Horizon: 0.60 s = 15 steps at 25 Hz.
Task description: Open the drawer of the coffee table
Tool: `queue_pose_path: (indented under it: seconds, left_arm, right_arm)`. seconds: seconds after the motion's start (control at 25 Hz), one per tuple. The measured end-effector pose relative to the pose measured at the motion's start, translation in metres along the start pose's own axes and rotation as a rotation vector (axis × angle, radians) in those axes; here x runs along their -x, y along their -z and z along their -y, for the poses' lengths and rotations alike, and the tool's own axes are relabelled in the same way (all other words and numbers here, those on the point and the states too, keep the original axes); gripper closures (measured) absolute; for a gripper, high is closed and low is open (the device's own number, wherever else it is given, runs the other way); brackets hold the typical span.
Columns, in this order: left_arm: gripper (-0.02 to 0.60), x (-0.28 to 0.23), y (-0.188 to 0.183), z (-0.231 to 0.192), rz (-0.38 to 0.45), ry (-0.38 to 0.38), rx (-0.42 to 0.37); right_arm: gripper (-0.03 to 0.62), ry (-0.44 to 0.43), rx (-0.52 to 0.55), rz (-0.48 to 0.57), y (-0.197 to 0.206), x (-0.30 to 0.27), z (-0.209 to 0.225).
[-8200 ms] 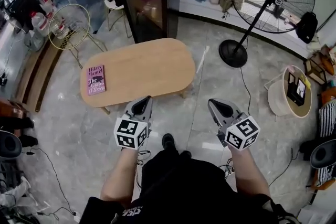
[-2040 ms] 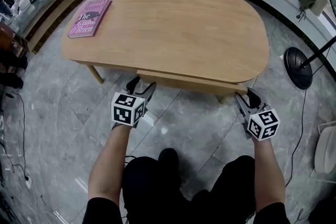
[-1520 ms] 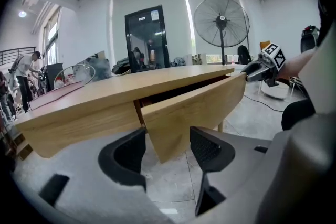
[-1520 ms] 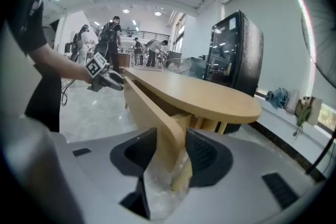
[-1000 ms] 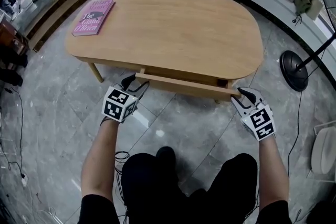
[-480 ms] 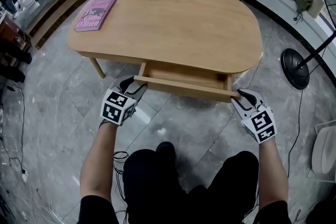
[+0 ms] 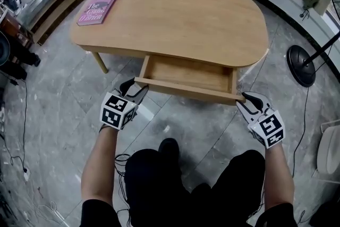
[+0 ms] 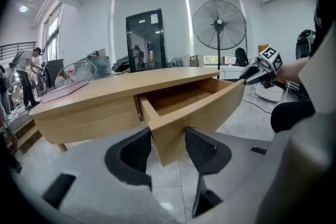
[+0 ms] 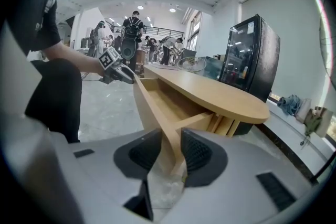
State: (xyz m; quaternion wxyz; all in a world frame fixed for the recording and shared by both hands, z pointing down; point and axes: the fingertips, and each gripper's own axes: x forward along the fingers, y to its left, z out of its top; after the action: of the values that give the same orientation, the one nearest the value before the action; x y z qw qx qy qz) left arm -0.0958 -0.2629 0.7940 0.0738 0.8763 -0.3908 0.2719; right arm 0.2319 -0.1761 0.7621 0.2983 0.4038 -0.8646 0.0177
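A bright room with a grey marble-tiled floor (image 7: 48, 114), seen steeply from above. An oval, light wooden coffee table (image 7: 180, 13) fills the upper middle of the frame. A pink paperback book (image 7: 98, 6) lies on the tabletop at upper left. The round black base of a standing fan (image 7: 303, 65) sits on the floor at the right edge.

At the centre of the frame, a shallow wooden drawer (image 7: 186, 73) juts out from under the tabletop's near edge, and its bare inside is empty. A second ago only a narrow strip of that inside showed. Now much more of the drawer is out, and both tongs have come back toward the person with it.

The left tongs (image 7: 136, 86), at centre left, are clamped on the left end of the long wooden drawer front (image 7: 186, 89). The left gripper view shows the dark ribbed pads (image 8: 137, 150) flanking that corner, with the wood filling the gap between them. The right tongs (image 7: 245, 97), at centre right, hold the right end. Their jaws have just been closing, with the panel's edge pinched between the pads.

The opening looks largely done. What seems left is a short, even pull on both ends so the drawer does not skew, and then letting go.
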Motion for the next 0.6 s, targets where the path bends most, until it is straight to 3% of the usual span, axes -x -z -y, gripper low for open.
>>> queue_pose_path:
  seconds: [0.6]
  left_arm:
    - [0.373, 0.015, 0.017, 0.018, 0.004, -0.007, 0.050]
  right_arm:
    - [0.474, -0.035, -0.012, 0.005, 0.012, 0.012, -0.019]
